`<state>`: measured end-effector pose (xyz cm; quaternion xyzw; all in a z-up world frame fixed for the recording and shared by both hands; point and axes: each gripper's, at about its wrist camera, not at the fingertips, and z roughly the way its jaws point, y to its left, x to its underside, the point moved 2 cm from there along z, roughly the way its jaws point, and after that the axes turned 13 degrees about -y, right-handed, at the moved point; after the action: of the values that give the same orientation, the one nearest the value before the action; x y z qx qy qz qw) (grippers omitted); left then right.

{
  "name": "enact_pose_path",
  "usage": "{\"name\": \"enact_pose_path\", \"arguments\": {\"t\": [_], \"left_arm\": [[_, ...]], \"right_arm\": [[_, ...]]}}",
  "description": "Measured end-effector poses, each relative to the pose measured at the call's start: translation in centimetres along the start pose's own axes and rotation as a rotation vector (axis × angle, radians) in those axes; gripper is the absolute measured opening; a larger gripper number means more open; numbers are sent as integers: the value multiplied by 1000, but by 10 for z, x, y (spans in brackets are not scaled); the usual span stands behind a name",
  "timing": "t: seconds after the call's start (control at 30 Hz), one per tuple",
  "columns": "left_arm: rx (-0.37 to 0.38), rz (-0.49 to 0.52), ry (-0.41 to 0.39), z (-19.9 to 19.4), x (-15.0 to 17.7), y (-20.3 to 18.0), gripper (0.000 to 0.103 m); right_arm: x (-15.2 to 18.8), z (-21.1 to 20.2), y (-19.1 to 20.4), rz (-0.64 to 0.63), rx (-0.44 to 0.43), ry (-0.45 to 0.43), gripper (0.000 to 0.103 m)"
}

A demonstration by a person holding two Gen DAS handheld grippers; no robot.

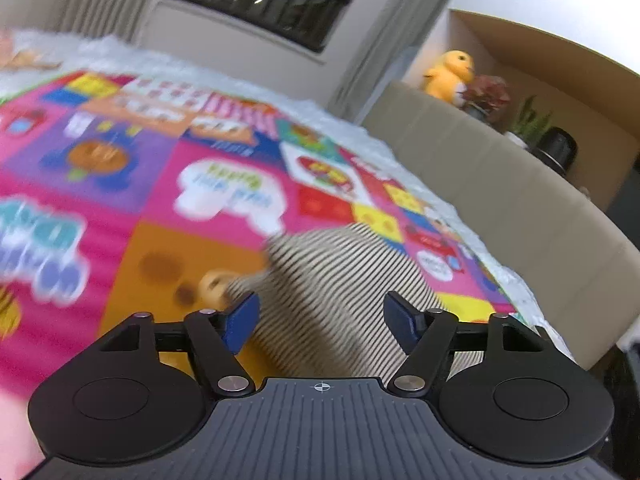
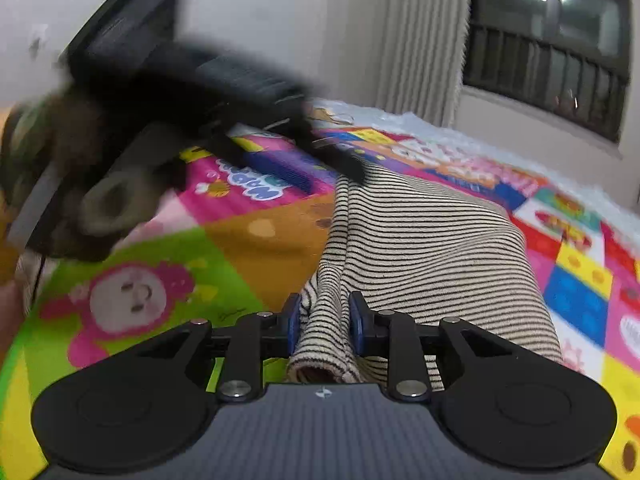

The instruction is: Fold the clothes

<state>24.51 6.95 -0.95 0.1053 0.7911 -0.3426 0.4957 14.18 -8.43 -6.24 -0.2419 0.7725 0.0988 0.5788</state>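
Lower centre of frame: right gripper point(image 2: 323, 322) clamped on striped garment point(image 2: 424, 240); left gripper point(image 1: 320, 320) spread apart above it; colourful mat point(image 1: 160, 208) beneath.

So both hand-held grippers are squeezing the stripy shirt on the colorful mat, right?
Not quite. Only the right hand-held gripper is squeezing the stripy shirt, as the right wrist view shows. In the left wrist view, the left hand-held gripper is open above the shirt, gripping nothing. The shirt does lie on the colorful mat.
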Motion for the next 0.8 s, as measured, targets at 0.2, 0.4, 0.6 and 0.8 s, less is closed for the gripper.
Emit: {"name": "enact_pose_path", "arguments": {"t": [0.2, 0.4, 0.6, 0.8], "left_arm": [[61, 58, -31, 17, -7, -30, 70], [29, 208, -167, -8, -17, -51, 64], [81, 114, 4, 30, 1, -37, 65], [47, 45, 61, 43, 22, 0, 61]], "right_arm": [[2, 6, 8, -46, -1, -3, 31], [5, 6, 16, -77, -24, -7, 41], [-1, 4, 18, -87, -34, -17, 44], [-15, -19, -7, -20, -1, -60, 46]]}}
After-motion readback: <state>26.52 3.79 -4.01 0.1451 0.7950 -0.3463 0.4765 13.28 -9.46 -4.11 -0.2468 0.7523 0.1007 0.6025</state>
